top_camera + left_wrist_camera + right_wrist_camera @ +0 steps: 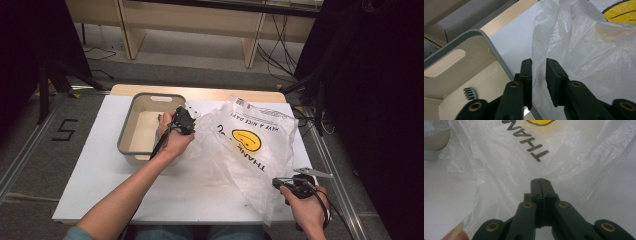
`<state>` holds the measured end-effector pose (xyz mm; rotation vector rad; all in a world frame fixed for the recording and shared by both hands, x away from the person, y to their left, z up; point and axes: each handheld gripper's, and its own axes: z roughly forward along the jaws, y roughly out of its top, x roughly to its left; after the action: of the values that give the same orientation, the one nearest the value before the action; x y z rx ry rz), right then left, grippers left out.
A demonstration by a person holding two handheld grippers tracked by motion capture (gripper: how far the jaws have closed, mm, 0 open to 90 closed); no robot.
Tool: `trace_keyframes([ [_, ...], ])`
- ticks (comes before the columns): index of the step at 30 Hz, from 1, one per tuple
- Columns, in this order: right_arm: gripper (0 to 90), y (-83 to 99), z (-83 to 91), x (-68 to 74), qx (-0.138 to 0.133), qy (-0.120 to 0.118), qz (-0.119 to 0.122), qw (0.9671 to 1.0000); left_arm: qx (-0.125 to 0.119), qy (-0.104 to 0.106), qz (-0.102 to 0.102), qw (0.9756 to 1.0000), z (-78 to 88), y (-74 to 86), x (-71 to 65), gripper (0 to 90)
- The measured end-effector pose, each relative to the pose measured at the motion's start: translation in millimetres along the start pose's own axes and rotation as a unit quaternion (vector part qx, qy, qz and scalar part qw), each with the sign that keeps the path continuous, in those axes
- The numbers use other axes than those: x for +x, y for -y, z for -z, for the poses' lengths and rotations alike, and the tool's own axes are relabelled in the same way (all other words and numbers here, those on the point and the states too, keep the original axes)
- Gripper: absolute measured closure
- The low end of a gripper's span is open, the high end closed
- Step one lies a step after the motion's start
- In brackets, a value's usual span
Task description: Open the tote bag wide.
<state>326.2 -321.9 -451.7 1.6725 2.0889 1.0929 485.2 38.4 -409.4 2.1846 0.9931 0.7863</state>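
Observation:
A crumpled clear plastic bag (pixel 250 145) with a yellow smiley and black lettering lies across the right half of the white table. My left gripper (pixel 182 120) hovers at the bag's left edge, beside the bin. In the left gripper view its jaws (pixel 539 65) stand a little apart, with a fold of the bag (pixel 586 50) in the gap and not pinched. My right gripper (pixel 277 182) is at the bag's near right corner. Seen from the right gripper view, the jaws (pixel 540 180) are pressed together on the bag's film (pixel 511 157), which puckers at their tips.
A grey-rimmed beige bin (pixel 126 135) stands at the table's left back, right next to the left gripper; a small dark ridged object (pixel 470 93) lies on its floor. The white table top (pixel 100 175) is bare at the front left. Wooden furniture legs stand beyond the table.

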Motion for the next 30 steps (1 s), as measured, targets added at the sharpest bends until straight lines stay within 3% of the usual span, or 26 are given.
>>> trace_keyframes([
  [3,90.0,1.3,-2.8,3.6,0.006,-0.006,-0.002,1.0,-0.011,-0.011,0.01,0.9998,4.6,-0.5,2.0,67.1],
  [4,90.0,2.5,-6.7,7.9,0.015,-0.016,-0.003,0.9998,-0.019,-0.026,0.021,0.9993,8.1,-1.5,3.4,56.1],
  [6,90.0,2.7,-9.2,11.1,0.022,-0.019,0.0,0.9996,-0.023,-0.033,0.024,0.9989,10.0,-2.0,4.2,47.8],
  [11,89.6,2.7,-12.8,15.3,0.03,-0.023,0.001,0.9993,-0.038,-0.04,0.041,0.9976,20.8,-4.2,8.0,38.4],
  [16,84.9,3.5,-12.1,11.2,0.034,-0.017,-0.004,0.9993,-0.05,-0.023,0.047,0.9974,34.2,-7.3,6.1,35.7],
  [18,77.1,1.8,-6.7,8.3,0.023,-0.002,0.005,0.9997,-0.058,-0.005,0.046,0.9972,42.6,-6.5,0.9,35.4],
  [20,74.5,1.6,-4.2,7.8,0.016,0.0,0.004,0.9999,-0.062,-0.001,0.047,0.997,45.6,-5.7,-1.4,35.1],
  [23,64.6,-0.9,6.4,8.6,-0.009,0.021,0.022,0.9995,-0.07,0.02,0.036,0.9967,56.9,-0.1,-11.2,35.0],
  [25,62.8,-2.1,8.8,9.5,-0.018,0.029,0.031,0.9989,-0.071,0.027,0.035,0.9965,59.3,1.6,-13.4,34.9],
  [26,59.8,-5.2,13.1,11.7,-0.032,0.045,0.053,0.9971,-0.071,0.033,0.035,0.9963,61.1,3.5,-15.2,34.7],
  [30,53.4,-10.3,15.9,16.3,-0.056,0.056,0.09,0.9928,-0.072,0.062,0.043,0.9945,65.2,11.3,-21.3,34.9],
])
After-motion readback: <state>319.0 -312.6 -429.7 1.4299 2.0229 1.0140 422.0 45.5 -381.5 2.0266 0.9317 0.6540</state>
